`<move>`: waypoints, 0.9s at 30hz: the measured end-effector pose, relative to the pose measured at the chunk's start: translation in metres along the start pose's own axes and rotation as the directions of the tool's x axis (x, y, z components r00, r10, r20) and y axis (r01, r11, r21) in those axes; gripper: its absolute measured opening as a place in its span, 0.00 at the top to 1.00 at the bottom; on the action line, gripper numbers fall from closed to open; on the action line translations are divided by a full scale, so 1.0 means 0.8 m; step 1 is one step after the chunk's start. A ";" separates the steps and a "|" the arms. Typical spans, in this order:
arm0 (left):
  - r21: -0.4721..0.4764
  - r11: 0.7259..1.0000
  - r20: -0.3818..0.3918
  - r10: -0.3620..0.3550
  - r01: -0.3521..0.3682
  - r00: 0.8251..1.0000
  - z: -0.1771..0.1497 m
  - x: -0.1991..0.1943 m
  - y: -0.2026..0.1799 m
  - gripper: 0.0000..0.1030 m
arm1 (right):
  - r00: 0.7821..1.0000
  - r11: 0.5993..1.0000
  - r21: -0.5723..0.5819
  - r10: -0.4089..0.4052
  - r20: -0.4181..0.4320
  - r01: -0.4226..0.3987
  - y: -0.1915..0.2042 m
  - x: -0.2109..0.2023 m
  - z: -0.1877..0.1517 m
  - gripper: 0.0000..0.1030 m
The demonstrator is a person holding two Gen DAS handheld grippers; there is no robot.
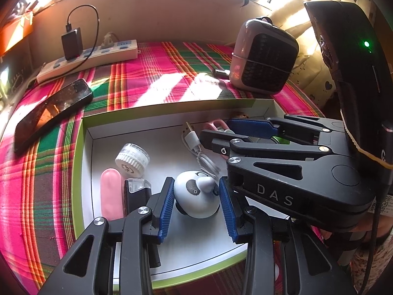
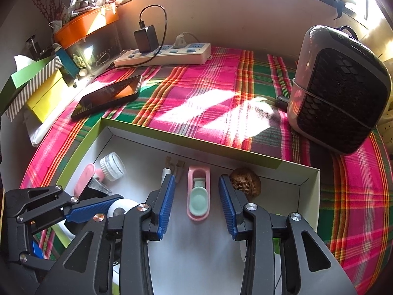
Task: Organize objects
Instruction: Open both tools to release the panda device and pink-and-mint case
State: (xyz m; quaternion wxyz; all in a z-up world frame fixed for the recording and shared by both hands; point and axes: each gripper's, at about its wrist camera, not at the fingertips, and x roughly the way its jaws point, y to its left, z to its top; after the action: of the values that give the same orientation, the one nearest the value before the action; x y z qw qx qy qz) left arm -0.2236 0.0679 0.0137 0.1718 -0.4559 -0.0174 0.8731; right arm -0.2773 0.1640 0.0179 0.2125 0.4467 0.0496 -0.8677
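Panda toy [image 1: 196, 193] sits between the blue pads of your left claw [image 1: 197, 205], inside the white box with the green rim [image 1: 77, 162]; narrow gaps show on both sides, so the pads are not pressing it. Your right claw [image 2: 196, 205] stands open over the pink and mint scissors [image 2: 198, 196], which lie flat on the box floor with both pads clear of them. A walnut [image 2: 245, 183] rests just beside the right pad. A white jar [image 1: 132, 157] and a pink case [image 1: 111, 194] lie left of the panda.
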 end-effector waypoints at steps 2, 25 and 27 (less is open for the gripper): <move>-0.006 1.000 0.001 -0.006 0.006 1.000 0.000 -0.001 0.001 0.64 | 1.000 1.000 0.004 0.004 0.007 -0.004 0.001 -0.003 -0.001 0.59; 0.018 1.000 0.088 -0.001 0.000 0.996 -0.031 -0.067 -0.014 0.59 | 0.992 0.999 0.051 -0.014 0.129 0.007 0.002 -0.084 -0.041 0.53; 0.020 1.000 0.100 -0.010 0.008 0.995 -0.038 -0.078 -0.016 0.59 | 0.990 0.999 0.045 -0.028 0.136 0.022 0.004 -0.092 -0.048 0.52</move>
State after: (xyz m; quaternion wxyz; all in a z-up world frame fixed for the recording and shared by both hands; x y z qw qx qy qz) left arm -0.1628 0.0564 0.0474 0.1792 -0.4099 -0.0196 0.8942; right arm -0.2094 0.1960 0.0541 0.1948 0.3900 0.0218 -0.8997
